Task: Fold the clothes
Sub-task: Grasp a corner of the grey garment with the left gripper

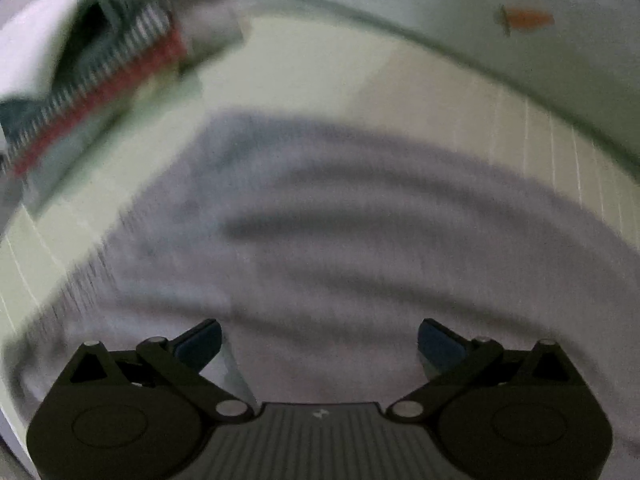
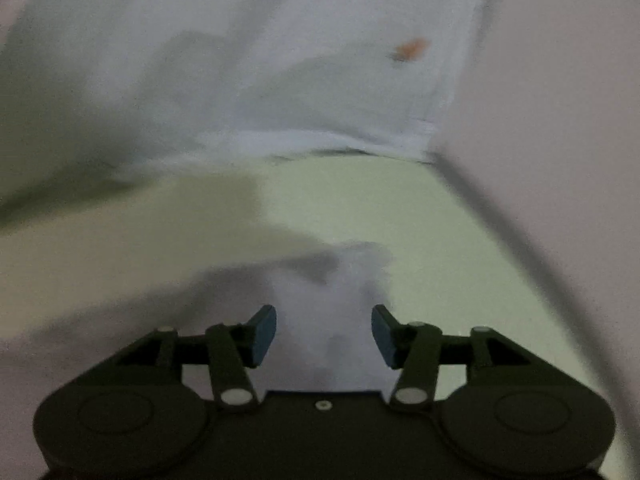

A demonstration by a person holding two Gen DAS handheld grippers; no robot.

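Left wrist view, heavy motion blur: left gripper with jaws spread wide, blue pads well apart, nothing between them — released. Directly ahead of and under the fingers lies a grey garment, wrinkled in long creases, spread over a pale green-cream surface with thin lines. Ahead and far to the left of the gripper sits a stack of folded clothes — dark green, a striped edge, a red band, something pale on top; details too smeared to tell. Ahead to the right, past the surface's edge, a small orange object against a pale wall; cannot tell what it is. Right wrist view, also blurred: right gripper released too, jaws parted but less widely, blue pads either side of a raised bunch of the grey garment that pokes up between and just ahead of the fingers; whether the pads touch it cannot be told. The cloth runs off to the gripper's left. Beyond it bare green-cream surface, then white fabric hanging ahead with a small orange mark up and to the right. A plain pale wall fills the right side.
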